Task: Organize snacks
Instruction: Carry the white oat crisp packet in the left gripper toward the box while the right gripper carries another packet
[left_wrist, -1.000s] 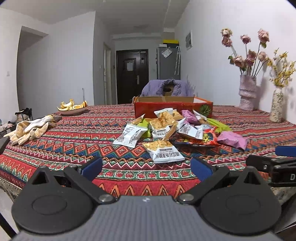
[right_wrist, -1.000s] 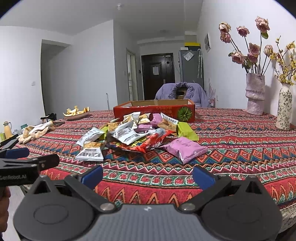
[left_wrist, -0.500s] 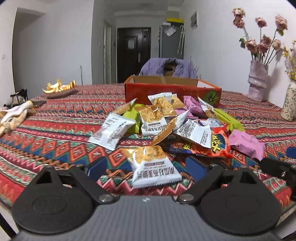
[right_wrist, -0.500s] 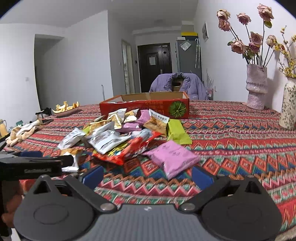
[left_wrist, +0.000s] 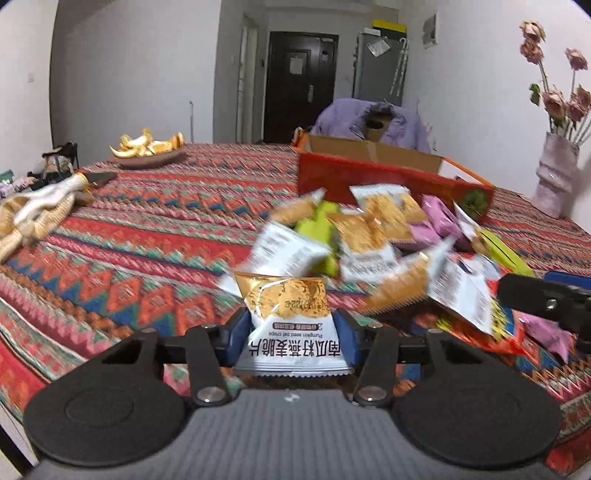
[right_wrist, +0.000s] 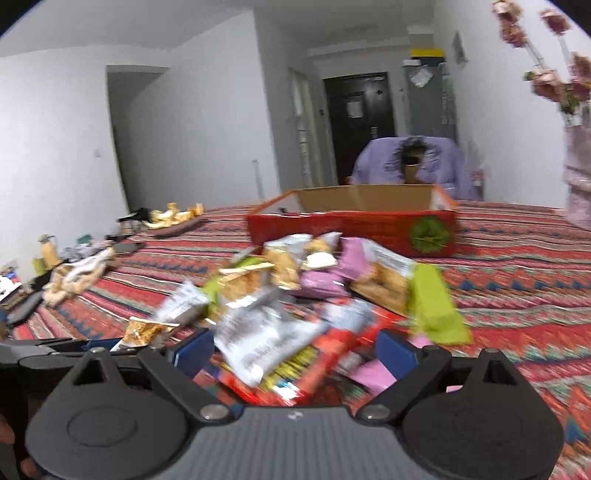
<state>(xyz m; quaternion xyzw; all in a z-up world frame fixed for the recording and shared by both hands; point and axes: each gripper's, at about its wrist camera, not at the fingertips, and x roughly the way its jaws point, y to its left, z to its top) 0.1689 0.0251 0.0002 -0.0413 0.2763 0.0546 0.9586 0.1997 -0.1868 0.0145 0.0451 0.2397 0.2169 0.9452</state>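
A pile of snack packets (left_wrist: 369, 236) lies on the patterned tablecloth in front of a red cardboard box (left_wrist: 388, 177). My left gripper (left_wrist: 291, 332) is shut on a gold-and-white oat crisp packet (left_wrist: 288, 317), its pads pressing both sides. My right gripper (right_wrist: 295, 350) is open, its fingers straddling a red packet (right_wrist: 314, 369) and a white packet (right_wrist: 258, 339) at the near edge of the pile (right_wrist: 314, 277). The box (right_wrist: 351, 225) stands open behind the pile. The right gripper also shows at the right of the left wrist view (left_wrist: 543, 299).
A dish of orange peels (left_wrist: 147, 151) sits far left. Work gloves (left_wrist: 33, 210) lie at the left table edge. A pale vase with dried roses (left_wrist: 554, 177) stands at the right. A chair with a purple jacket (right_wrist: 413, 162) is behind the box.
Both grippers moved forward into the pile. My left gripper closed on the gold-and-white packet. My right gripper came down around the red and white packets, still open.
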